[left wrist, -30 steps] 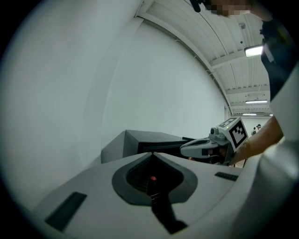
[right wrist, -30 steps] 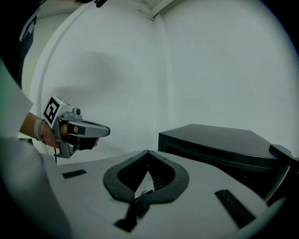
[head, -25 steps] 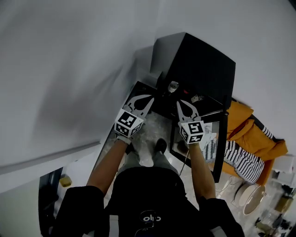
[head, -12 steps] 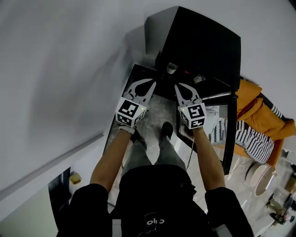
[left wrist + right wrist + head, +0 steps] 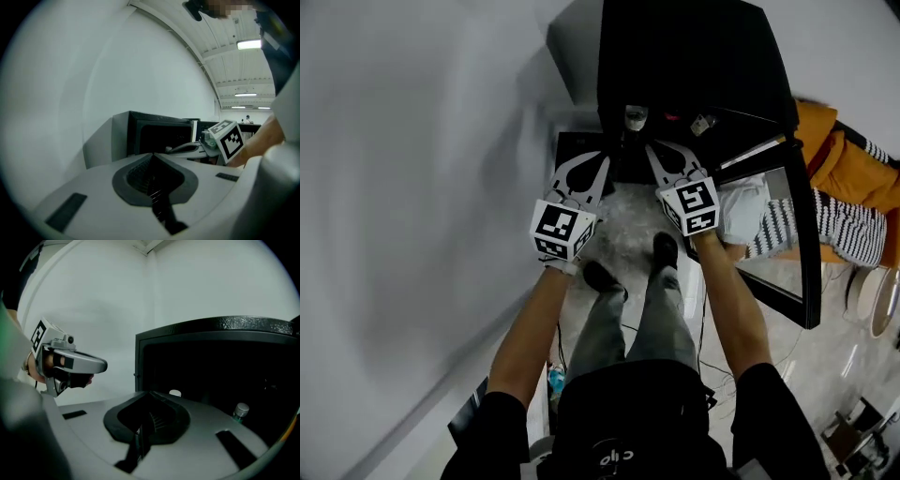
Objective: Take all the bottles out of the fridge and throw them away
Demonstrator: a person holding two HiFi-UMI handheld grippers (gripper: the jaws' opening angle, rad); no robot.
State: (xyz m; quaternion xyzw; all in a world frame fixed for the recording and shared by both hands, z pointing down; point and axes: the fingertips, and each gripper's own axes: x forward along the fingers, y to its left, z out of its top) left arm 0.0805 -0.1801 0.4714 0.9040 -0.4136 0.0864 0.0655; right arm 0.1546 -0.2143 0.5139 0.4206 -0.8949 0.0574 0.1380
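A small black fridge (image 5: 694, 66) stands open on the floor ahead of me. In its dark inside I see a clear bottle (image 5: 636, 117) and a second one (image 5: 703, 124) to its right. The right gripper view shows only their caps, one white (image 5: 175, 393) and one on a green-tinted bottle (image 5: 241, 409). My left gripper (image 5: 604, 161) is shut and empty, just in front of the fridge's left edge. The right gripper (image 5: 652, 150) is also shut with nothing in it, at the fridge mouth, close below the left bottle. Neither touches a bottle.
The fridge's glass door (image 5: 787, 234) swings out to the right. Behind it lie an orange garment (image 5: 844, 150) and striped cloth (image 5: 839, 230). A white wall (image 5: 412, 187) closes off the left. The person's shoes (image 5: 664, 248) stand on the marble floor (image 5: 623, 230).
Both grippers have sunk and come nearer the fridge opening, staying shut. The head view has swung, so the fridge now fills the top of the picture.
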